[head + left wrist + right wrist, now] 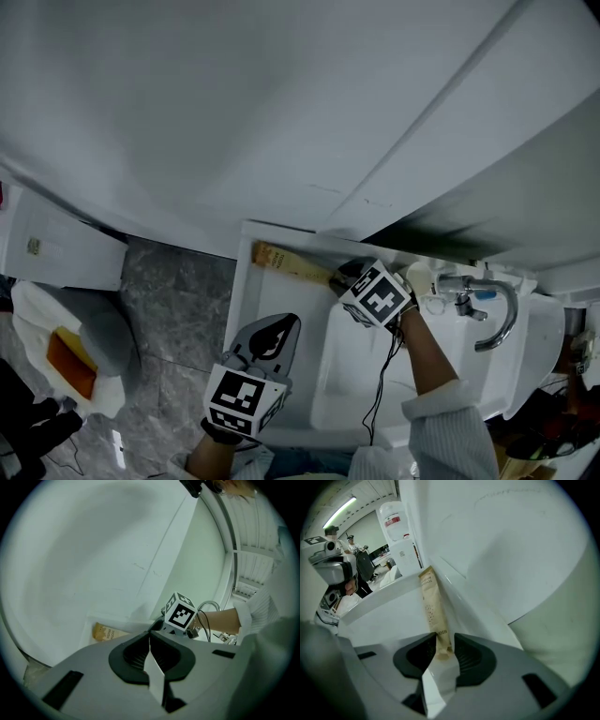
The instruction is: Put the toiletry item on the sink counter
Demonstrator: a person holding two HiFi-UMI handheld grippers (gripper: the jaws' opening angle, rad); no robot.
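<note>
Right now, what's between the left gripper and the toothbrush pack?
Nothing but bare counter separates the left gripper from the pack, clearest in the head view.

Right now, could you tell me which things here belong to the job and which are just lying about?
Job: toothbrush packet; sink counter under it; right gripper, open around its end.
Lying about: faucet; orange item at far left; idle left gripper.

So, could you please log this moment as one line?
right gripper: jaws open, toothbrush packet between | packet: lying on sink counter | left gripper: jaws shut, empty
</note>
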